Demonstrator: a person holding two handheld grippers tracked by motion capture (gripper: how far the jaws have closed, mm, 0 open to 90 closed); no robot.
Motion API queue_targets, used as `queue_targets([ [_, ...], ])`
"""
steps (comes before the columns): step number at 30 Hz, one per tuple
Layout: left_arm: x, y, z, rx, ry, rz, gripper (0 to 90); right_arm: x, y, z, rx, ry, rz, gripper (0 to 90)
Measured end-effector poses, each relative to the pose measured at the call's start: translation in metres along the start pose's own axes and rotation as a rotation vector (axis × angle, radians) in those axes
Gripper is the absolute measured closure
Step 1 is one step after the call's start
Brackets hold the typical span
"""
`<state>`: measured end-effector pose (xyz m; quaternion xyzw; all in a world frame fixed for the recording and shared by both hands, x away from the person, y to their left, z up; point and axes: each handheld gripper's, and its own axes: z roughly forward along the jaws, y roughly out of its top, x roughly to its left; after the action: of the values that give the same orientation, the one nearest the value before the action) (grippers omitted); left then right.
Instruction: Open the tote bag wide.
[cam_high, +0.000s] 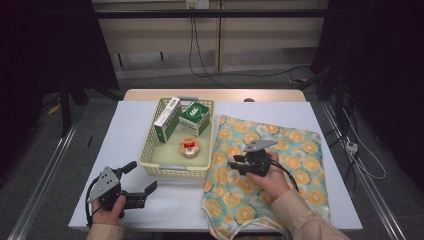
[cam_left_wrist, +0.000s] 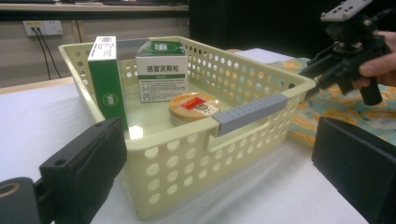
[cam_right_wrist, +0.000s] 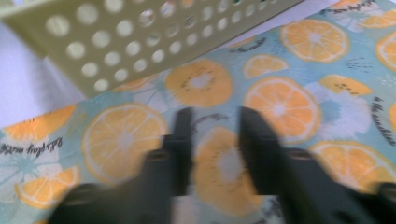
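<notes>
**Basket of boxes beside an orange-print cloth**

The white table (cam_high: 125, 125) carries two main things. The orange-print cloth (cam_high: 295, 165) covers its right half, lying flat with its left edge touching the basket. The pale yellow perforated basket (cam_high: 150, 150) stands left of the cloth, a grey handle strip (cam_left_wrist: 250, 112) on its near wall. Inside, a tall green-and-white box (cam_high: 167, 117) stands at the back left, a squat green-topped box (cam_high: 195, 117) sits just beside it, and a small round tin (cam_high: 190, 146) with a red label lies in front of them.

The right gripper (cam_high: 232, 161) hovers over the cloth's left part, pointing toward the basket, its jaws parted with nothing between them. The left gripper (cam_high: 141, 177) rests at the table's near left corner, jaws wide apart and empty.
</notes>
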<state>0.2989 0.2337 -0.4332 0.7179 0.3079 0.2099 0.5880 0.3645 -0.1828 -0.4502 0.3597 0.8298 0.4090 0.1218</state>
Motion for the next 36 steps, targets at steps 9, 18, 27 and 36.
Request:
queue_targets([
  [9,0.001,0.000,-0.002,0.000,0.006,0.003,2.8,0.054,0.007,0.016,0.014,0.090,0.021,13.8],
  [18,0.001,0.000,-0.002,-0.003,0.010,-0.001,2.8,0.100,-0.002,0.019,0.044,0.152,-0.007,11.1],
  [27,0.000,0.000,-0.001,0.002,0.004,0.002,2.8,0.134,-0.011,0.017,0.086,0.149,-0.136,11.1],
  [36,-0.001,0.001,-0.001,0.004,-0.002,0.009,2.8,0.124,-0.013,0.008,0.083,0.093,-0.165,59.1],
])
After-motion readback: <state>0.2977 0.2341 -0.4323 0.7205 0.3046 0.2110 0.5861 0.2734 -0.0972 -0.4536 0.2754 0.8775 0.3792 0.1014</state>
